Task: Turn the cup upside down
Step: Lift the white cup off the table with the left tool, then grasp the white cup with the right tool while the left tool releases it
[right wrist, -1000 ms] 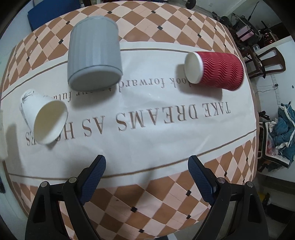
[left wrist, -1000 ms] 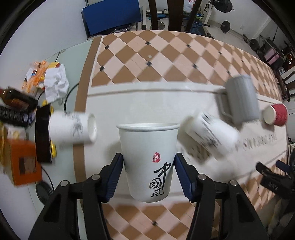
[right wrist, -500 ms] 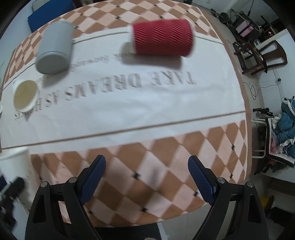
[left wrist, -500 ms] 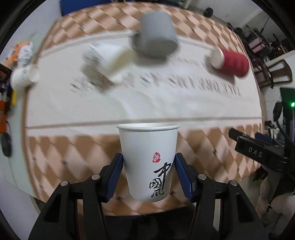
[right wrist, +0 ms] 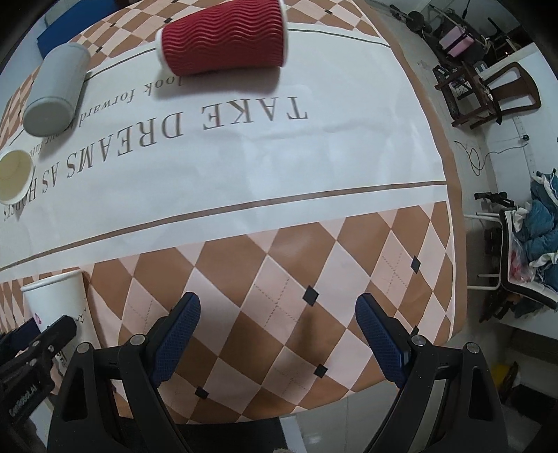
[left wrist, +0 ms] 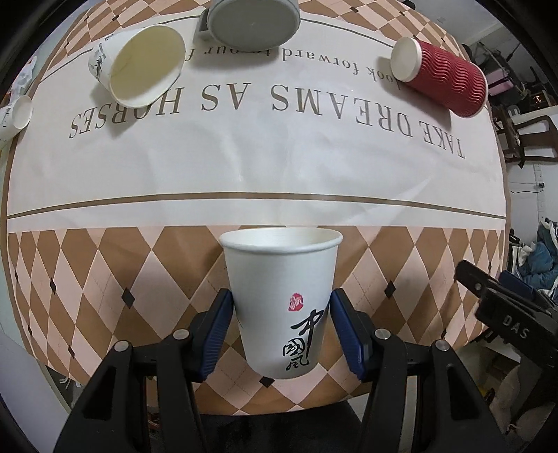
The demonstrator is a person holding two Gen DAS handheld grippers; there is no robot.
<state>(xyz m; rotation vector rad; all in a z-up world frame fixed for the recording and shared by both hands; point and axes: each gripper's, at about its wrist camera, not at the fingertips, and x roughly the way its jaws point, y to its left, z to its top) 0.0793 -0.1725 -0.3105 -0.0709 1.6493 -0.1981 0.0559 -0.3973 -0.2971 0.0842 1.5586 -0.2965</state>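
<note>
Cup (left wrist: 281, 296) clamped between your left gripper (left wrist: 280, 331) fingers, rim pointing away from them over the table (left wrist: 104, 271); your right gripper (right wrist: 277, 334) fingers stand apart, holding nothing.

The left gripper (left wrist: 281, 324) has carried the white paper cup (left wrist: 282, 299) away from the middle of the tablecloth (left wrist: 279, 167) toward its near checkered edge. The view has swung round: the grey mug (left wrist: 249, 22), red ribbed cup (left wrist: 443, 82) and tipped white cup (left wrist: 139, 66) now lie far ahead. The right gripper (right wrist: 279, 334) has pulled back alongside, to the same edge.
</note>
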